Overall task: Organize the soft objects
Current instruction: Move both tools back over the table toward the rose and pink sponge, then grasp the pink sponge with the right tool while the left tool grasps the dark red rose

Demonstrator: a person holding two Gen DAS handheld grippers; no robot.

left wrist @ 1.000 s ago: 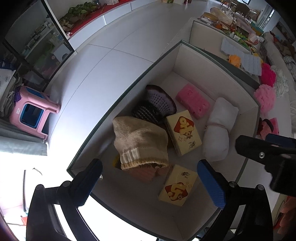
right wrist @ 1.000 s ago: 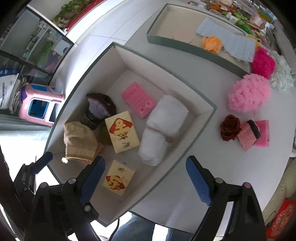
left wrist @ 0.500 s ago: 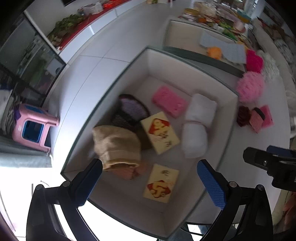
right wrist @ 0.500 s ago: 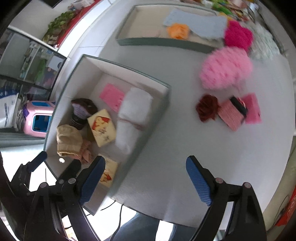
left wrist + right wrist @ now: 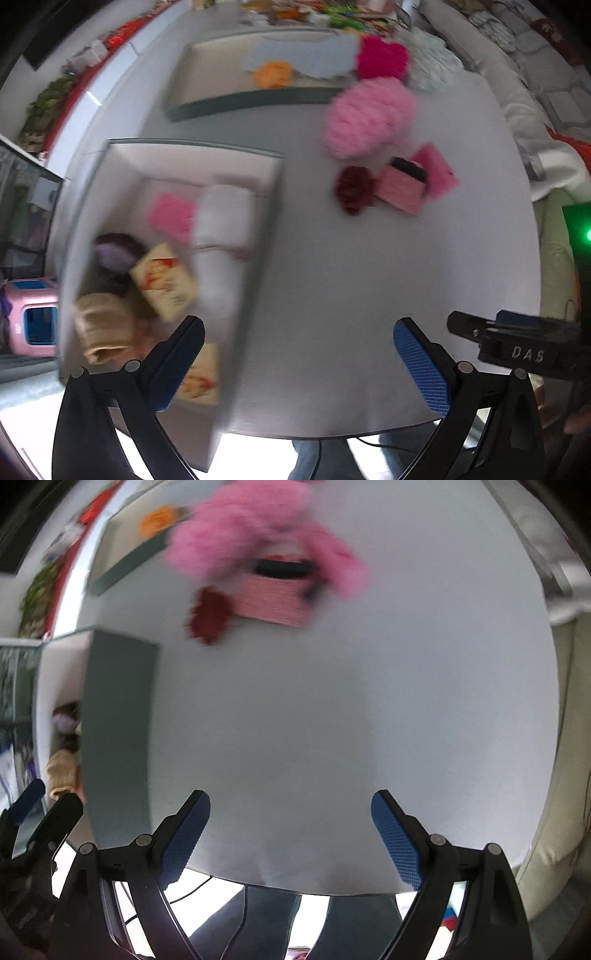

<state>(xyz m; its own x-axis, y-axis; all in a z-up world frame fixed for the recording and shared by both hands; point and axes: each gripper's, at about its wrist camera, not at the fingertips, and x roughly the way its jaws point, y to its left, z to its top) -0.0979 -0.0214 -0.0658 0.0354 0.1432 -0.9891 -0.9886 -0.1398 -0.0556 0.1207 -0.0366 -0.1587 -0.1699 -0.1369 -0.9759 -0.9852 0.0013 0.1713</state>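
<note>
Both our grippers, left (image 5: pixel 297 347) and right (image 5: pixel 290 819), hang released; we judge the red flower (image 5: pixel 207 614) near the table's (image 5: pixel 332 701) far edge next; approach slowly, clamp gently.

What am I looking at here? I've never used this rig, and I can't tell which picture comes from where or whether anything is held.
There is no robot: a person holds a two-finger gripper in each hand, and a fisheye camera on each looks along its blue-padded fingers. One picture is from the left gripper, the other from the right gripper. Both are open and hold nothing. Both pictures are blurred.

On the grey table, a white box on the left holds a white roll, a pink sponge, yellow packs and a beige cloth. Loose on the table lie a pink pom-pom, a dark red flower and a pink pad. A flat tray sits further back.
</note>
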